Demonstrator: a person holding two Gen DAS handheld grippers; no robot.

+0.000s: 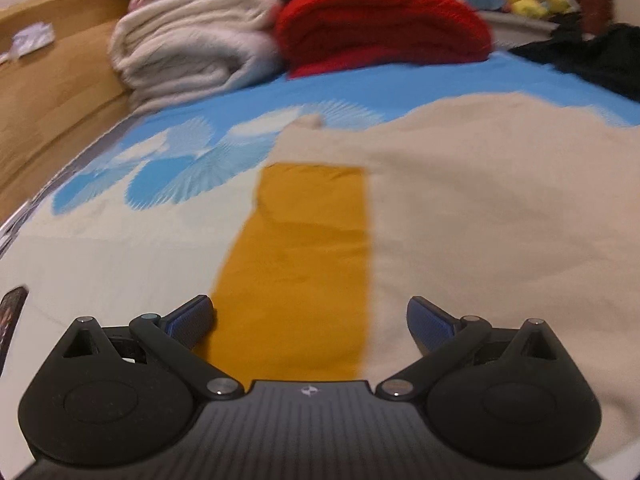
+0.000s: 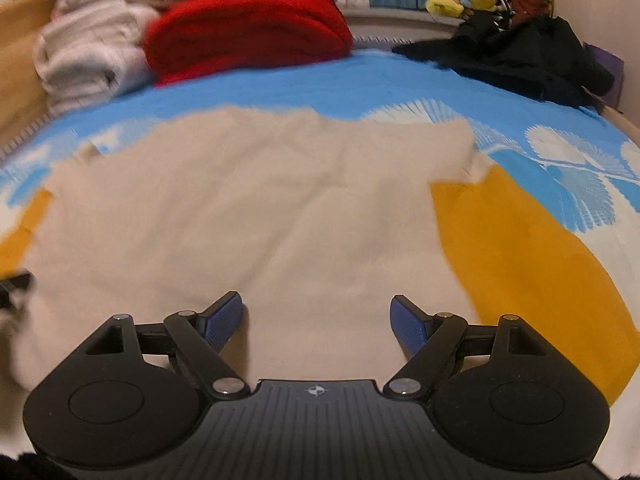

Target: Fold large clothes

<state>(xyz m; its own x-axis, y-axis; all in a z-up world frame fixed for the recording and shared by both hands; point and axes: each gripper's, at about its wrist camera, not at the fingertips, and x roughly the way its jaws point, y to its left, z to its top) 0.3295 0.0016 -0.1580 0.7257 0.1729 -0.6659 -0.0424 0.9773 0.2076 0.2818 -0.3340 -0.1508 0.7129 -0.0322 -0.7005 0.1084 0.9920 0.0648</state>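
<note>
My left gripper (image 1: 310, 322) stands wide, nothing between its blue pads (image 1: 188, 320). Under and ahead of those fingers lies the garment (image 1: 460, 208), a big cream piece spread flat on the blue bedspread (image 1: 360, 88). Straight out from my left fingers runs its mustard sleeve (image 1: 304, 256), a long strip whose axis follows the line I point along, its far end squared off well ahead of me. The cream body starts just at my right pad on that hand and spreads away to the right.

My right gripper (image 2: 318, 320) is also spread wide and empty, blue pads (image 2: 222, 320) hanging over the cream body itself. From these fingers the cloth runs forward to a ragged far edge against the blue, and the other mustard sleeve (image 2: 532, 264) lies off to the right of my right pad, slanting away and outward. Whether either pair of pads touches the fabric I cannot tell; they look close above it.

So the garment lies lengthwise away from me, a sleeve on each flank. My left hand sits nearest the left sleeve, almost centred on it; my right hand is over the body, with its sleeve one sidestep to the right. I judge the fold begins with each hand pinching its own near edge.

Beyond the far hem sit the white blanket (image 1: 192, 36) and red blanket (image 1: 380, 24), well clear.
</note>
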